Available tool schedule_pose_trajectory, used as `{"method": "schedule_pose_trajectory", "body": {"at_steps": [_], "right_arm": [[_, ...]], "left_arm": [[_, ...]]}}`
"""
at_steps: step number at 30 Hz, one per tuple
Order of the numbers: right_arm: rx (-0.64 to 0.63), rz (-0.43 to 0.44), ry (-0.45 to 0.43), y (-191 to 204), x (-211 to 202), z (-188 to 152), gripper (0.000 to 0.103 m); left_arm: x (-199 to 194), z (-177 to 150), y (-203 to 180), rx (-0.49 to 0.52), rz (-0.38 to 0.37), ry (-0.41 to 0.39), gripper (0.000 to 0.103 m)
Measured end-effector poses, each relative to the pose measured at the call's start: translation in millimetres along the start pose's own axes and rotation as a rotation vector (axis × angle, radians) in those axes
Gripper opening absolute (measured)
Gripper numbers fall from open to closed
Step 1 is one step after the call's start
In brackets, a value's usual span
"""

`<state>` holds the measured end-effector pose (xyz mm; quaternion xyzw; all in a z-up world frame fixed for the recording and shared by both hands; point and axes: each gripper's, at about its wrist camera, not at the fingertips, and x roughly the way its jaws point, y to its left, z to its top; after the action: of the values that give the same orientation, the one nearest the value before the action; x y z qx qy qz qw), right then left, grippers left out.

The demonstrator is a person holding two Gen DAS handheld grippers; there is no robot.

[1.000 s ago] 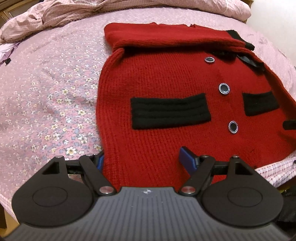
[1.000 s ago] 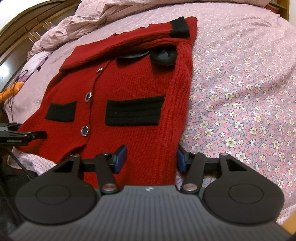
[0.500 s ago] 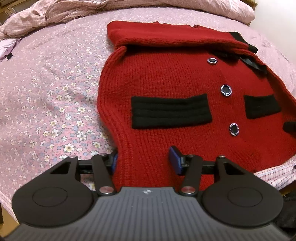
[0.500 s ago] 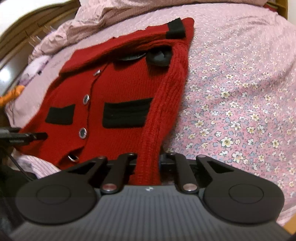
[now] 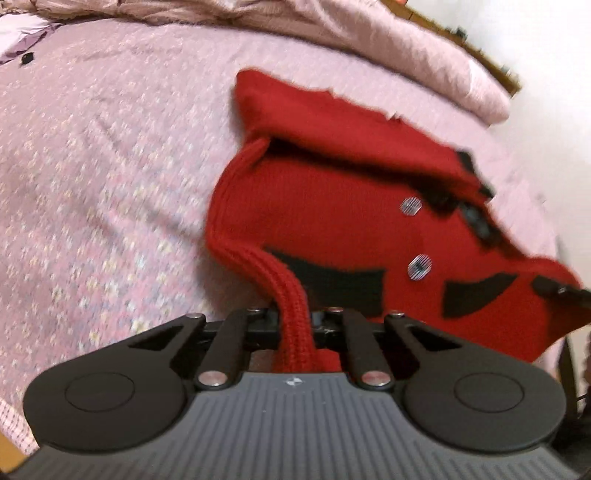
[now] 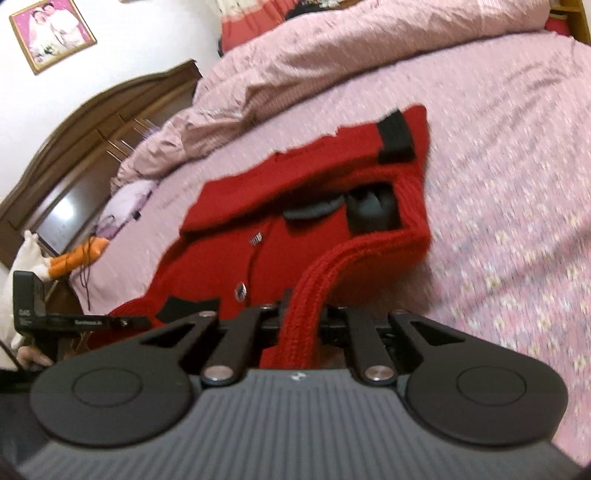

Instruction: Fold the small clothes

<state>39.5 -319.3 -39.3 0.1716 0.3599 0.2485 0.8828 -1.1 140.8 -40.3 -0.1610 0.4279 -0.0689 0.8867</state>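
Observation:
A red knit cardigan (image 5: 332,206) with black pockets and round buttons lies on the bed, its top part folded down. My left gripper (image 5: 295,317) has its jaws closing tight on the ribbed bottom-left corner, and the pads press the knit, which rises off the sheet. In the right wrist view the same cardigan (image 6: 295,236) shows its black cuff and collar. My right gripper (image 6: 301,317) is shut on the ribbed bottom-right corner, which is lifted too. The left gripper (image 6: 74,321) shows at that view's left edge.
A pink flowered sheet (image 5: 92,166) covers the bed. A crumpled pink duvet (image 5: 369,40) lies along the far side. A dark wooden headboard (image 6: 92,140), an orange soft toy (image 6: 77,258) and a framed picture (image 6: 51,33) are at the left.
Both grippers closed on the cardigan's bottom corners, the right one first. Both then rose and tilted, pulling the hem up off the sheet.

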Motion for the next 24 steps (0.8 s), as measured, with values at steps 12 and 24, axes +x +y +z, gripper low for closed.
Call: {"method": "schedule_pose_trajectory", "body": {"at_steps": [12, 24], "right_arm": [[0.096, 0.043, -0.193, -8.9, -7.6, 46.4, 0.010], [0.168, 0.050, -0.293, -36.9, 20.8, 109.9, 0.010]], "left_arm": [[-25.0, 82.5, -18.7, -0.054, -0.106, -0.166, 0.011], [13.0, 170.3, -22.5, -0.076, -0.036, -0.207, 0.011]]}}
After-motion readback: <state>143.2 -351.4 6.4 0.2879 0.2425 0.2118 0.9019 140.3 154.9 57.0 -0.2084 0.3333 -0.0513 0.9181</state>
